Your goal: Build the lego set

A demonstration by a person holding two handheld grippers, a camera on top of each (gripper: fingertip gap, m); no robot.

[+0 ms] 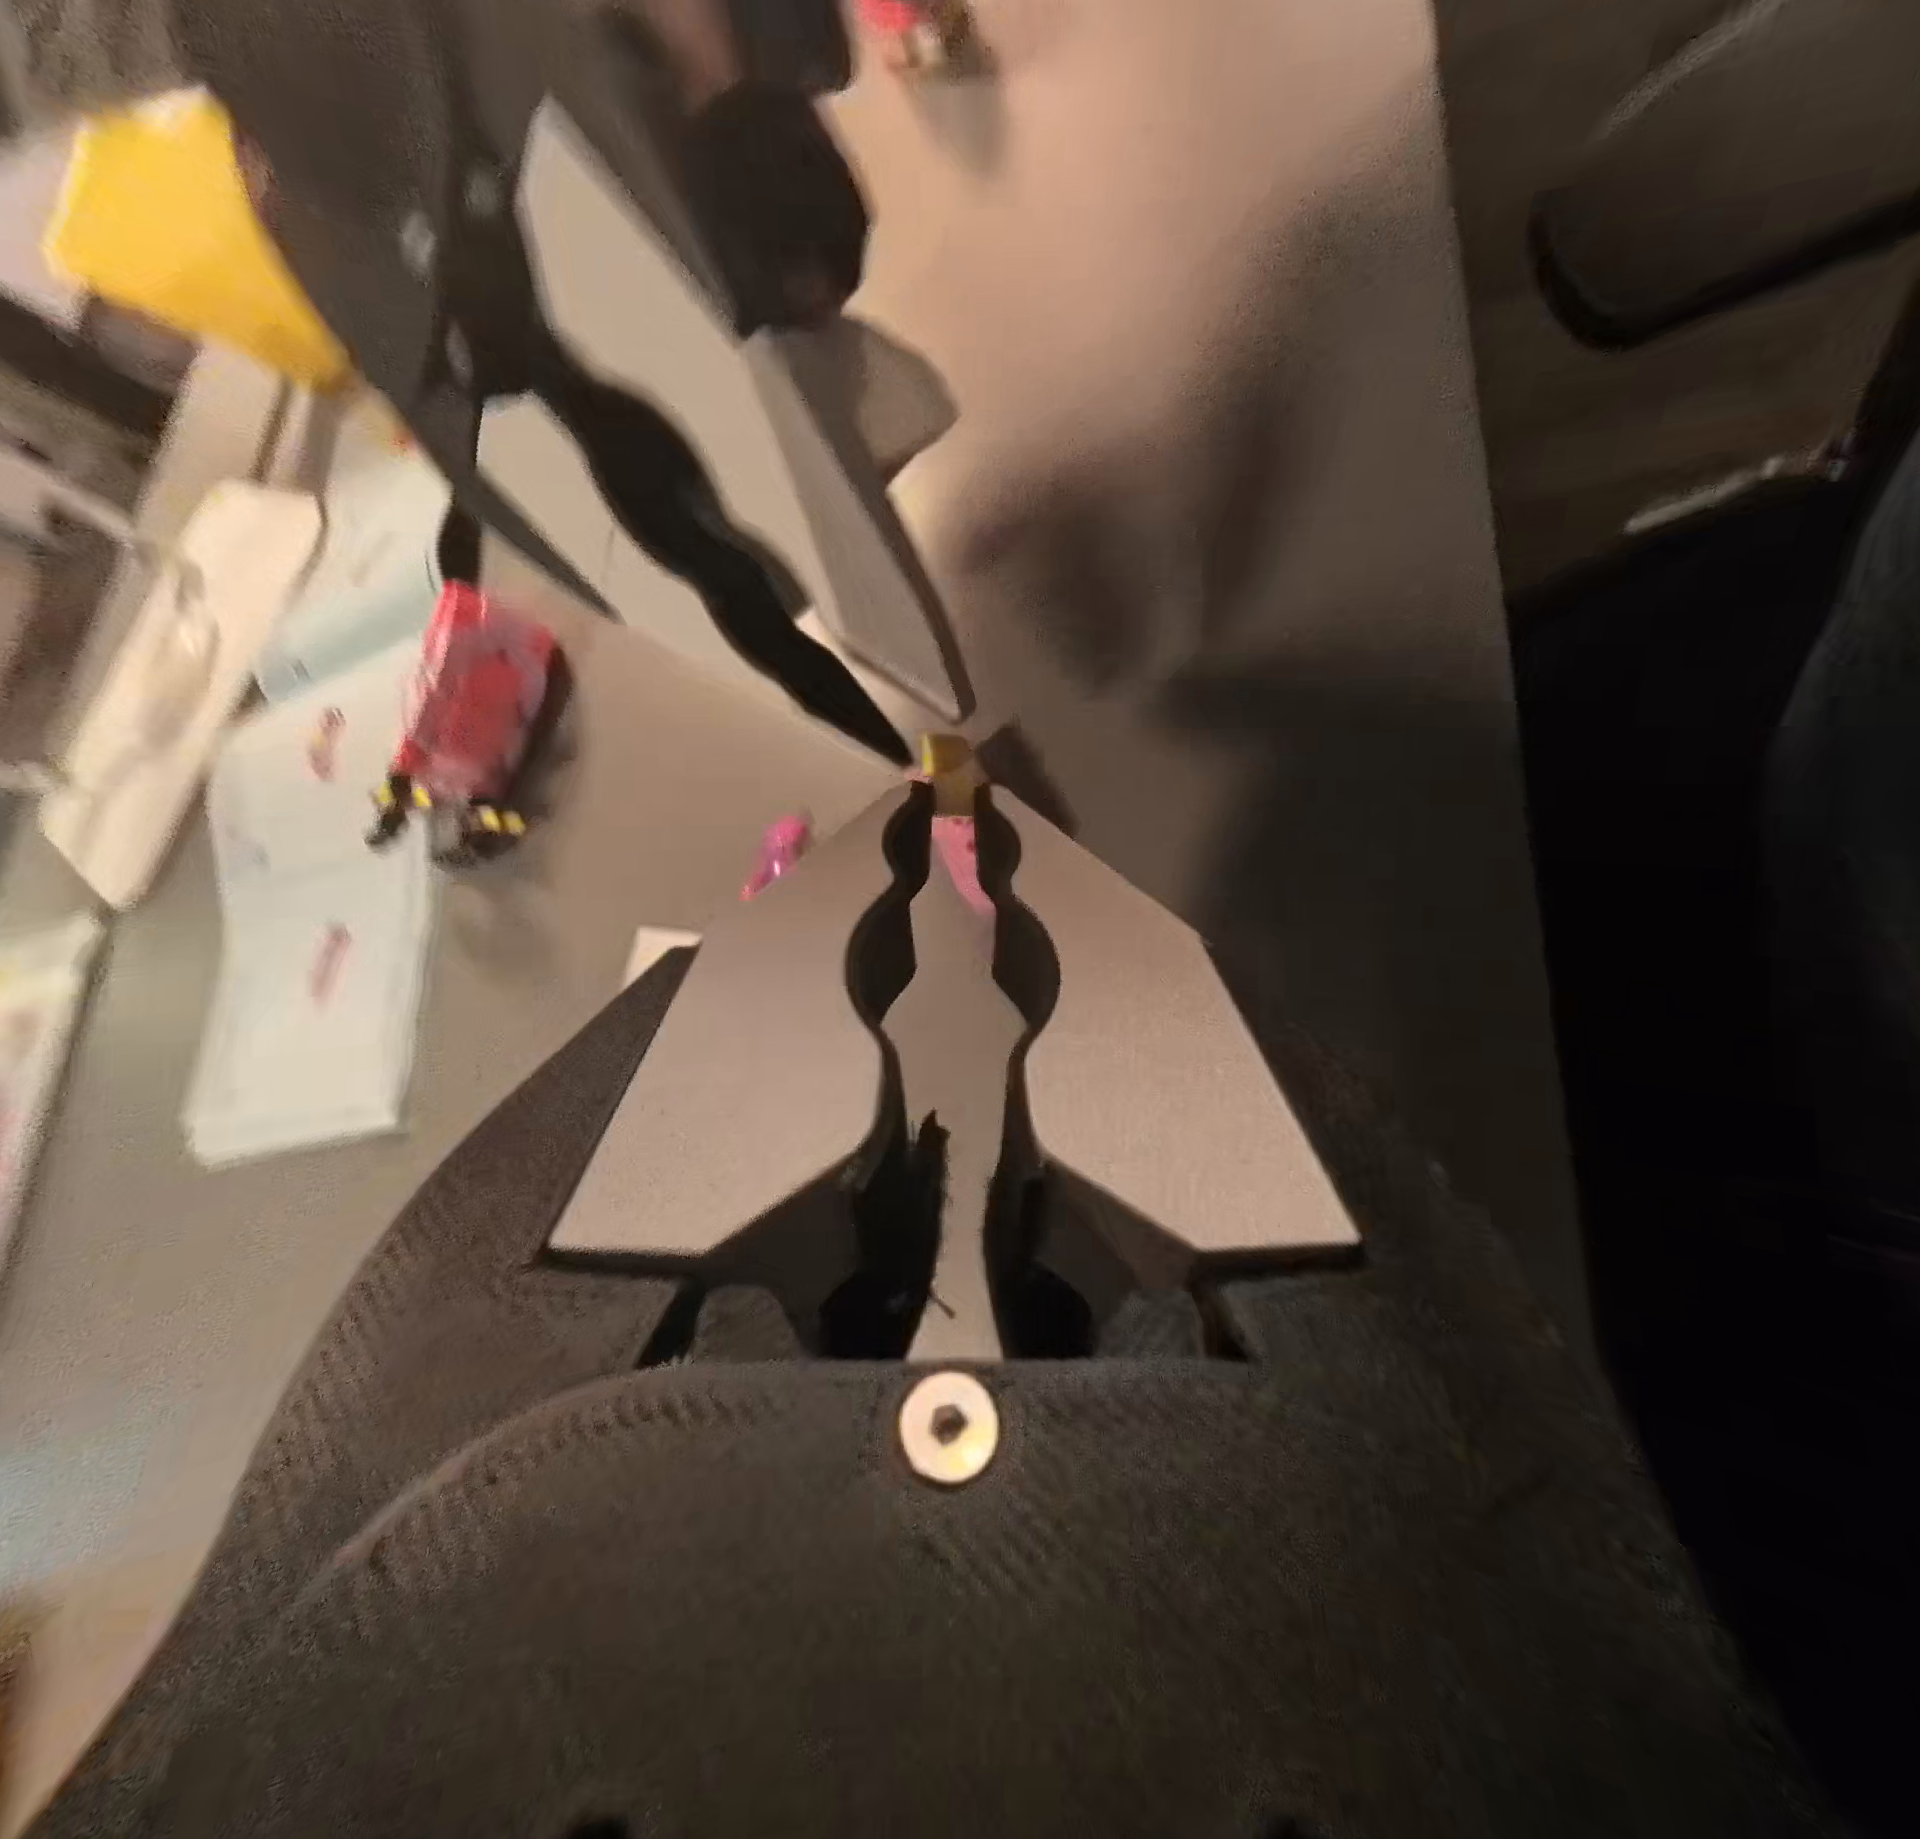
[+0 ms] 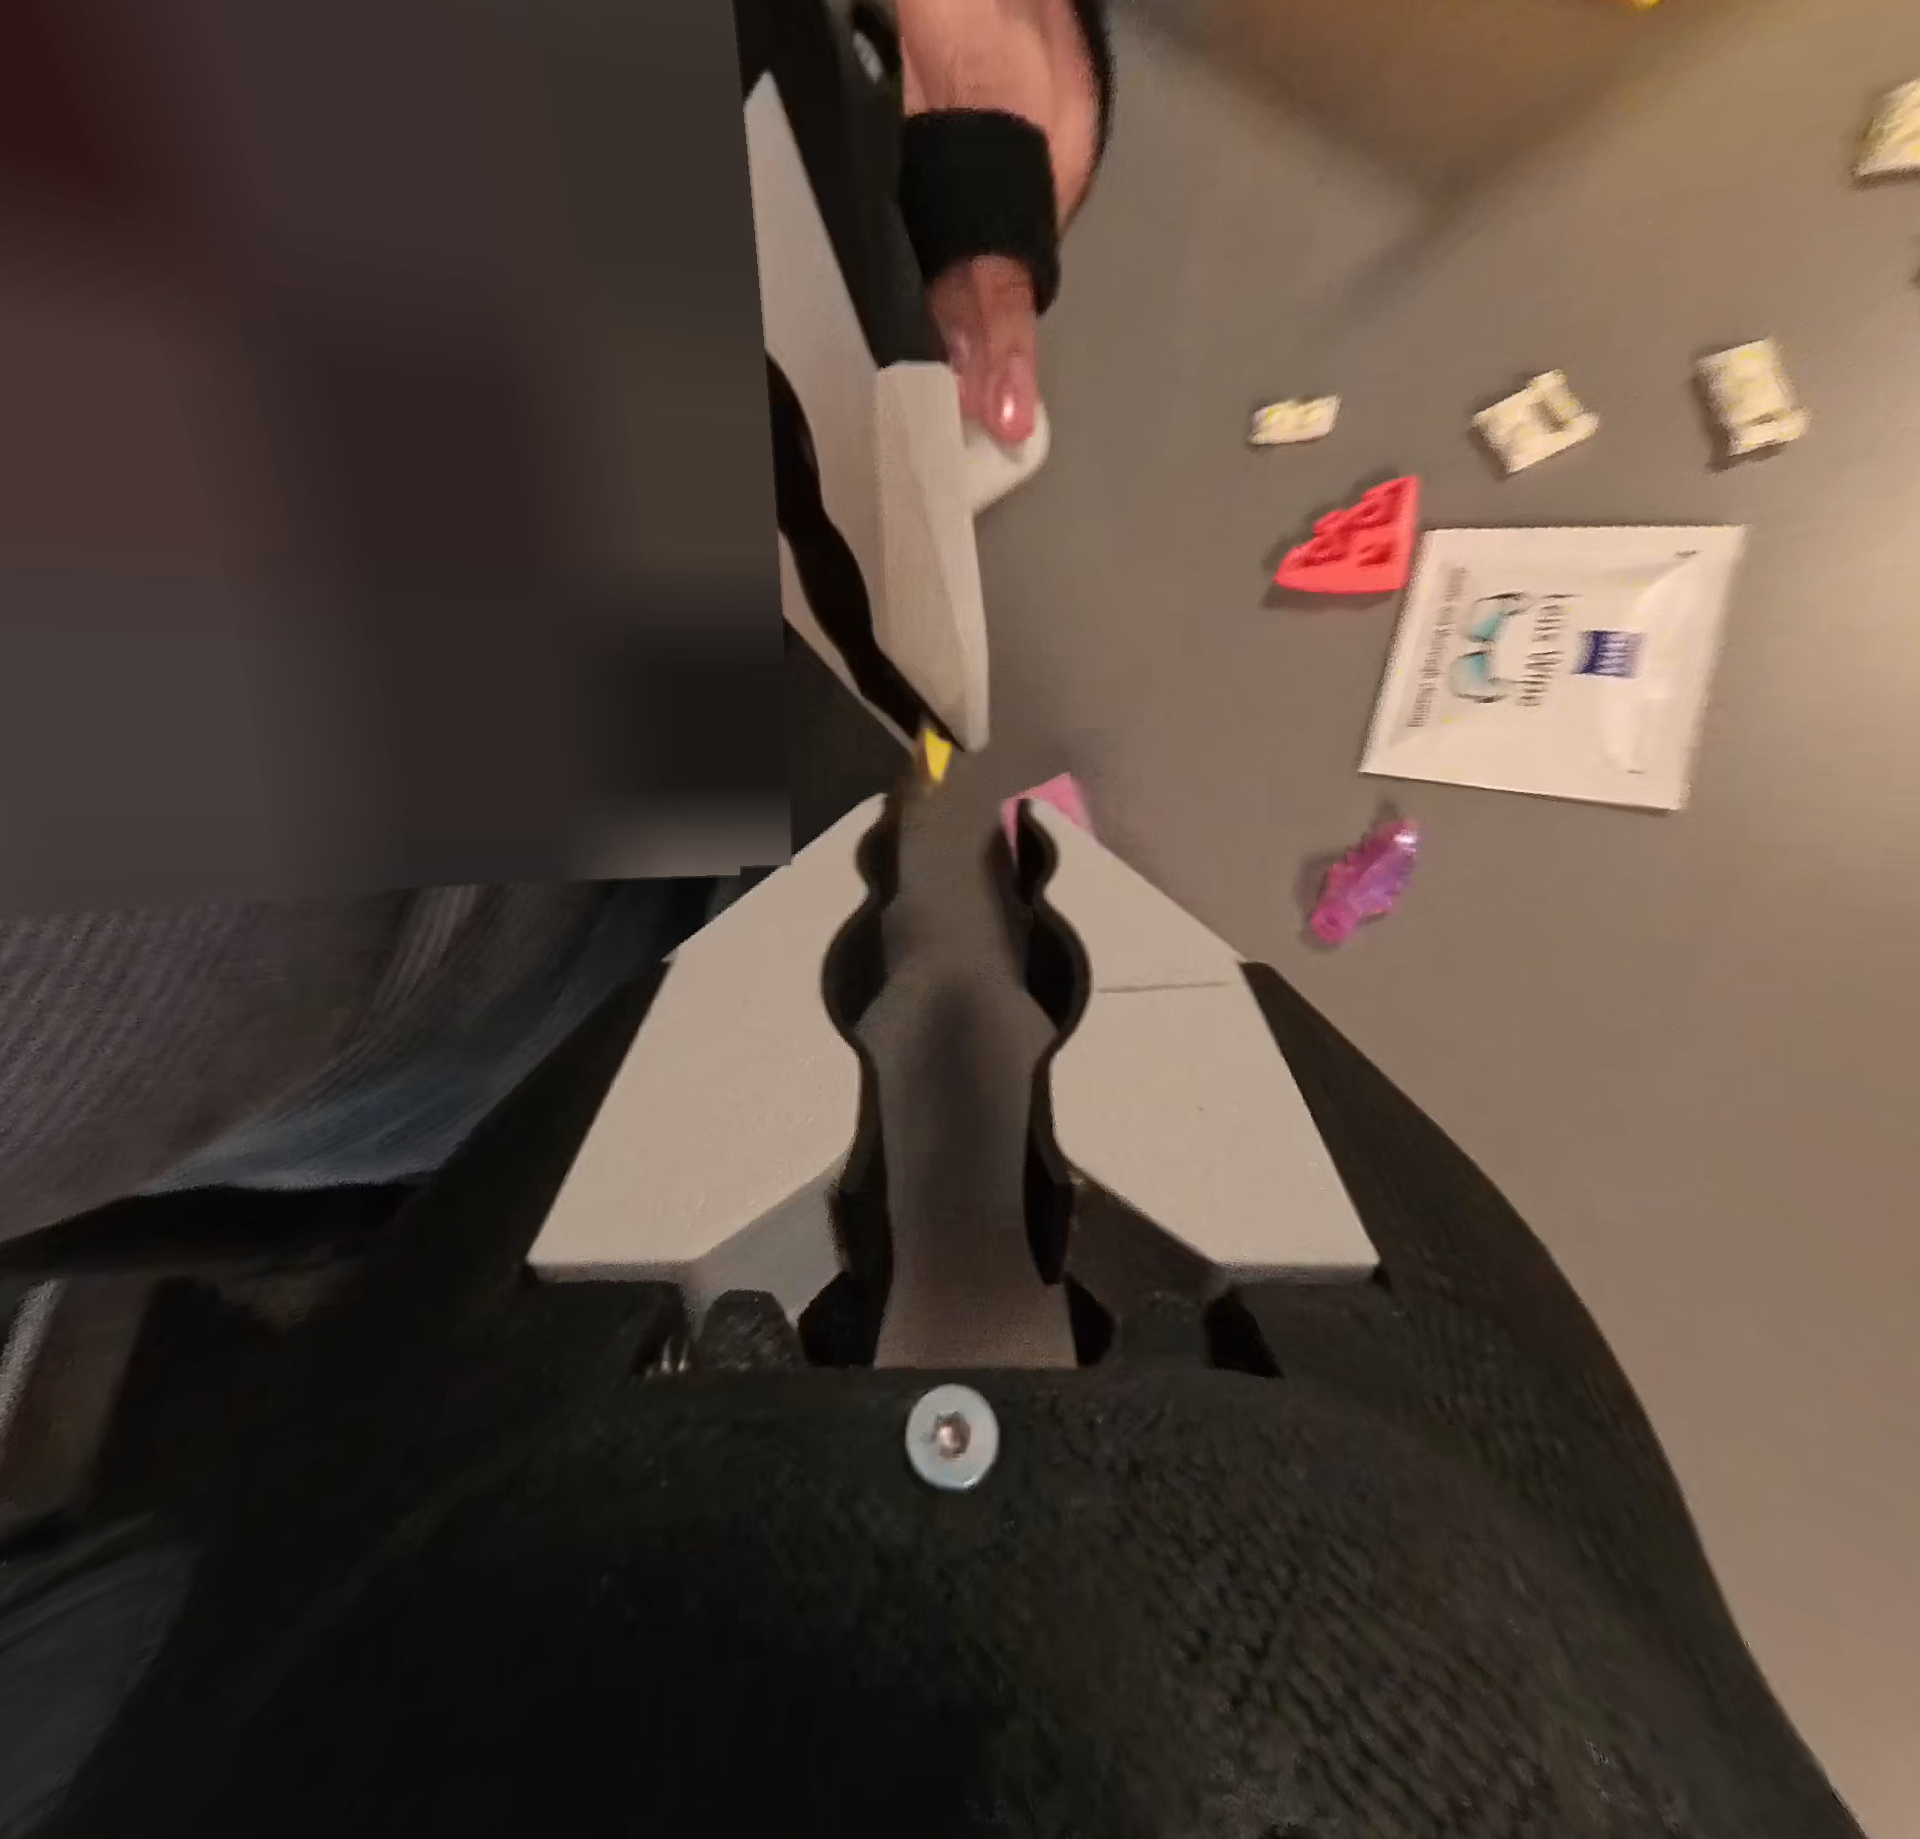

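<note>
Above the grey table point(image 2: 1351, 1062):
Left gripper point(image 1: 948, 797): pinches small yellow block point(image 1: 948, 763).
Right gripper point(image 2: 951, 818): fingers apart, holding nothing.
Block: probably light, hard; squeeze its flat sides.
Nearby: pink piece point(image 2: 1363, 880).

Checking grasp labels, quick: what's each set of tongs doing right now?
Left tongs: closed on a small yellow block.
Right tongs: open, nothing between them.

The grey table point(image 2: 1195, 335) seems open between the scattered packets point(image 2: 1536, 420).

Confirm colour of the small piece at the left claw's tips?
Yellow piece; clearest in the left wrist view.
</note>
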